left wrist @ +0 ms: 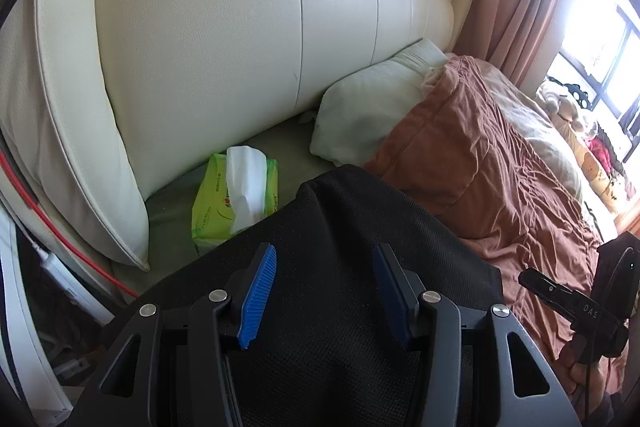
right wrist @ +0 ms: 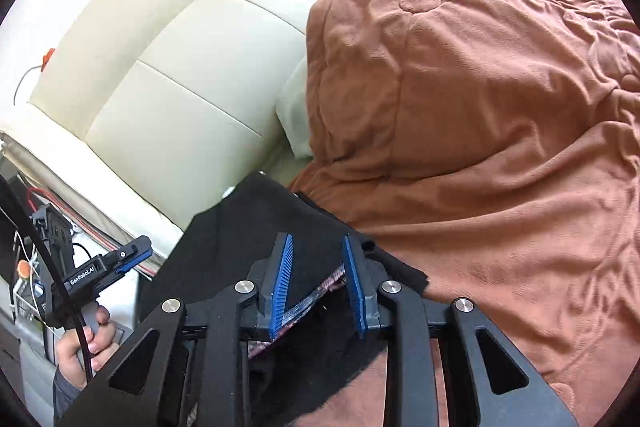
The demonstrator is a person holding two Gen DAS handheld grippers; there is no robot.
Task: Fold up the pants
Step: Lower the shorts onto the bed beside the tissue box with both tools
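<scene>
A bed (left wrist: 256, 147) with a cream padded headboard (left wrist: 224, 11) is shown, a rust-brown quilt (right wrist: 500, 131) heaped over most of it. Black pants (left wrist: 360, 227) are spread on the bare sheet beside the quilt, directly beneath and ahead of both claws. A green tissue pack (left wrist: 236, 199) lies ahead and to the left of the left claw (left wrist: 320, 291), just beyond the pants' edge, and a white pillow (left wrist: 372, 107) is seen farther ahead, against the headboard.

The left claw is held open above the cloth, nothing between its blue pads (left wrist: 258, 291). The right claw (right wrist: 316, 283) is likewise parted, hovering over a dark edge of the pants where a patterned strip, possibly a waistband lining, is exposed; whether the pads touch the fabric cannot be told.

The pants are judged light, soft and limp, of a fine mesh-like knit that may be somewhat slippery. Little grip force would be needed, but a single layer is likely to slide or sag, so a pinch through all layers at a hem or seam is advised. The thicker waistband edge under the right claw looks the firmest place to hold. A matching corner should be taken by the left claw, so that the cloth is lifted evenly and no crease is dragged in.
</scene>
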